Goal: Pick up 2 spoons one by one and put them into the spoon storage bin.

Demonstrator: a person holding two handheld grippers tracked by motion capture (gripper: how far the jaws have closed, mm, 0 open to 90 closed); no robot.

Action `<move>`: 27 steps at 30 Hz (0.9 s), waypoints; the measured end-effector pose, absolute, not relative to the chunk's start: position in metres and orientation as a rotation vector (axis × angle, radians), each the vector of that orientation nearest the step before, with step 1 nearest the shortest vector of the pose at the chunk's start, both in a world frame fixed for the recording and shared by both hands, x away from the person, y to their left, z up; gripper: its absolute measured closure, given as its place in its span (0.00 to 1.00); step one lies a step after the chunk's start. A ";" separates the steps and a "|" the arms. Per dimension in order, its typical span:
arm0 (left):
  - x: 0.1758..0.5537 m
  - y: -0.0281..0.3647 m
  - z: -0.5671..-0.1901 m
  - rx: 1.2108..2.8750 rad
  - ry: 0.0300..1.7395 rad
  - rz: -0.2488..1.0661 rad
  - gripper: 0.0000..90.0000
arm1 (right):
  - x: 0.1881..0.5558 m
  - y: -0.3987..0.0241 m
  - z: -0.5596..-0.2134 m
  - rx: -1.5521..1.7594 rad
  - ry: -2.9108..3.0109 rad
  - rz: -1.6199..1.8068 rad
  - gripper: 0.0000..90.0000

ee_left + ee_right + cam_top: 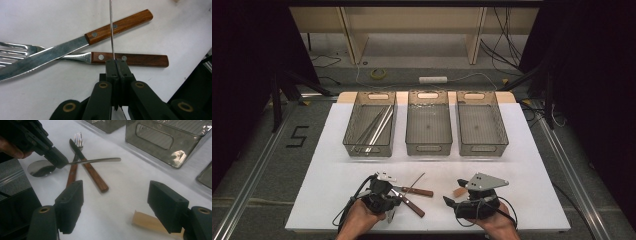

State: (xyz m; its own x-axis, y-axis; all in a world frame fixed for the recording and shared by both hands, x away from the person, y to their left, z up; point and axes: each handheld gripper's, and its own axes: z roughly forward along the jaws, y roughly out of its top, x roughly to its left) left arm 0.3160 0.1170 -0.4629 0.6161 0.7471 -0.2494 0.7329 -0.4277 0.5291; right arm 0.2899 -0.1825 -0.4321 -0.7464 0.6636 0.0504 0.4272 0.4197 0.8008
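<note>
1. Closed together, the jaws of my left gripper [116, 65] pinch the spoon [75, 164] by its handle, near the bowl; the handle juts out level over the table [337, 175].
2. Under the spoon, a knife [75, 45] and a fork [120, 58], both wooden-handled, lie crossed on the table, the knife on top.
3. Jaws of my right gripper [120, 202] stand wide apart with nothing between them; a small tan block [147, 222] lies just beside the right-hand jaw.
4. Beyond stand three bins in a row; the left bin [371, 124] holds long metal utensils, the middle bin [428, 122] and right bin [480, 123] look bare.
</note>
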 end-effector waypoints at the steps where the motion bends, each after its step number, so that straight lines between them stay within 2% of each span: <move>1: 0.316 0.118 -0.461 2.234 1.151 0.033 0.99 | 0.290 -0.183 -0.432 0.949 2.402 1.237 0.33; 27: 0.332 0.135 -0.426 2.070 1.081 0.129 0.99 | 0.291 -0.184 -0.432 0.967 2.391 1.239 0.33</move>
